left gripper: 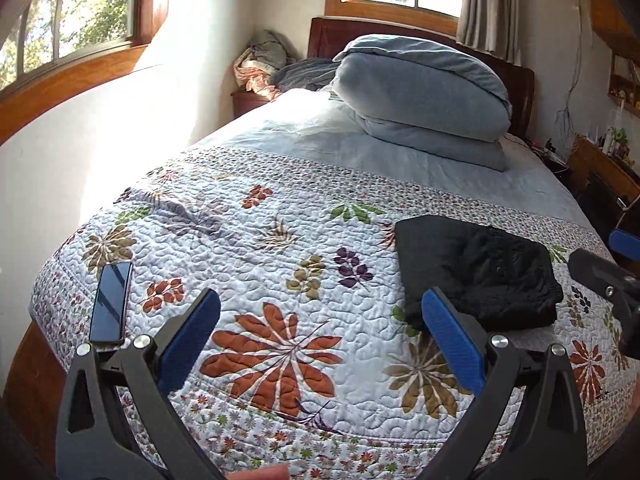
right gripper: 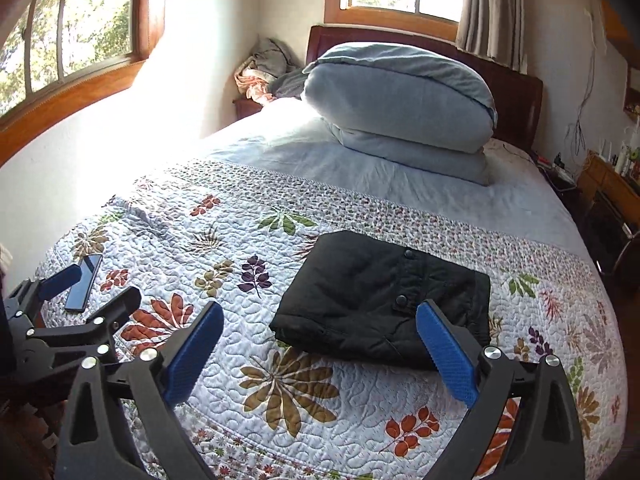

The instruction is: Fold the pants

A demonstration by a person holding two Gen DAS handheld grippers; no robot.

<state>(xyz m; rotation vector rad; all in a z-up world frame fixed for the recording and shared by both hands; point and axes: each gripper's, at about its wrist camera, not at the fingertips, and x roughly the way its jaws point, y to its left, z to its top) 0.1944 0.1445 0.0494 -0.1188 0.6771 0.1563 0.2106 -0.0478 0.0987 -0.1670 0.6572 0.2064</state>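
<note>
The folded pants [right gripper: 380, 300] are laid near the bed's [right gripper: 360, 184] right edge, a phone [left gripper: 111, 302] near its left corner; both tools, left [left gripper: 320, 344] and right [right gripper: 320, 354], are spread and empty.

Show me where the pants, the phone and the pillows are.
pants [right gripper: 360, 292]: right wrist view, middle of the folded black bundle.
phone [left gripper: 111, 302]: left wrist view, middle of its dark screen.
pillows [right gripper: 400, 100]: right wrist view, side of the upper pillow.
</note>
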